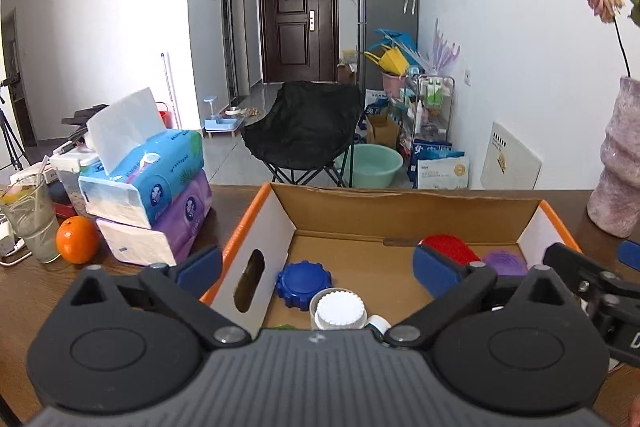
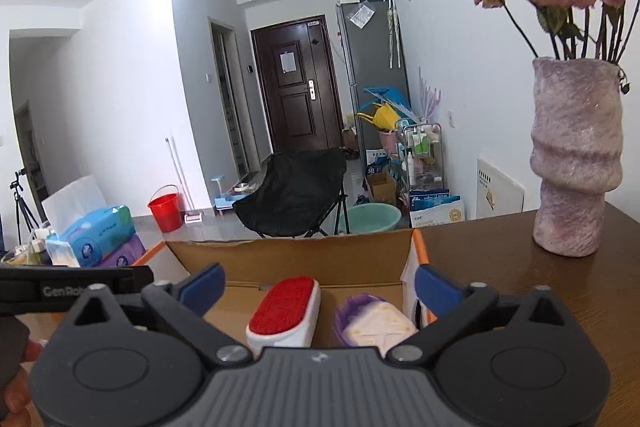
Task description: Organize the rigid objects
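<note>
cardboard box (image 1: 400, 211) with sorted hard goods, both tongs spread

contents, as we count them from the left wrist view: blue gear-shaped lid (image 1: 305, 283) at the box's 8 o'clock; white ribbed cap (image 1: 340, 310) just beside it toward 6 o'clock; red-faced brush (image 1: 450, 247) at 2 o'clock; purple brush (image 1: 505, 263) just beside that, against the right wall.

from the right wrist view we log the red-faced brush (image 2: 285, 311) lying flat, red side up, and the purple brush (image 2: 374, 323) close to its 3 o'clock, pale back up.

left gripper (image 1: 318, 275): jaws wide apart, nothing between the pads; its left pad sits outside the box's left wall, its right pad over the interior.

right gripper (image 2: 318, 283): jaws wide apart, holding nothing, poised over the two brushes.

surroundings on the wooden table (image 2: 500, 267): stacked tissue packs (image 1: 156, 195) and orange (image 1: 77, 239) at the box's 9 o'clock; vase (image 2: 576, 155) of dried roses at 3 o'clock.
</note>
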Demonstrator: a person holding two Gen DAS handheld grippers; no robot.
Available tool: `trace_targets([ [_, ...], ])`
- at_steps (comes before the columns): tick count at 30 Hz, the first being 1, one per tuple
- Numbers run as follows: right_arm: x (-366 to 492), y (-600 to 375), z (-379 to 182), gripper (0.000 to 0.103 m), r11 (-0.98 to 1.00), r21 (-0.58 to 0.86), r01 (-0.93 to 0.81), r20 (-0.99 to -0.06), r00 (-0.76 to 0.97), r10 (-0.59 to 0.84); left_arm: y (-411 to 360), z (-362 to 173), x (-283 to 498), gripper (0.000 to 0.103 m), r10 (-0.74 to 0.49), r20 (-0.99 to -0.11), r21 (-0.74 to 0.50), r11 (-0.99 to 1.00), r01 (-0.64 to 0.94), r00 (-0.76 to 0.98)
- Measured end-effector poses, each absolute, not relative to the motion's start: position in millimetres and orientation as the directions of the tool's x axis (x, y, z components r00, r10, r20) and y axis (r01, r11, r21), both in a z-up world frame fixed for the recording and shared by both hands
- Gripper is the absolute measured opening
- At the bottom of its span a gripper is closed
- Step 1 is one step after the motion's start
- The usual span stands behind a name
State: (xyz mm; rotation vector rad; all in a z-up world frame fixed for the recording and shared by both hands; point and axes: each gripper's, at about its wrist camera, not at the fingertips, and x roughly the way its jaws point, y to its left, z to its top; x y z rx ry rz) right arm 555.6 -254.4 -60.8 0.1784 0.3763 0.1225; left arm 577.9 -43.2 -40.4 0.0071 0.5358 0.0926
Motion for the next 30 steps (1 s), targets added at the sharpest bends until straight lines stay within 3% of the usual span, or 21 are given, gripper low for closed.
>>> trace_targets([
  [11, 506.4, -255.2, -32.7, 0.103, 0.979, 0.187, -0.087, -0.326, 0.934, 0.145, -27.9, -21.7, 530.4, 0.103, 0.064, -0.488, 0.012, 0.998, -0.067, 0.87],
  [17, 426.1, -243.2, 11.6, 0.103, 0.981, 0.142, -0.13, -0.243, 0.956, 0.162, -9.8, 9.1, 454.5, 0.103, 0.009, -0.428, -0.038, 0.999, -0.028, 0.904],
  [30, 242.7, -222.6, 48.3, 0.103, 0.989, 0.067, -0.131, -0.179, 0.974, 0.141, 10.8, 42.1, 271.4, 0.103, 0.052, -0.363, 0.045, 0.998, -0.039, 0.93],
])
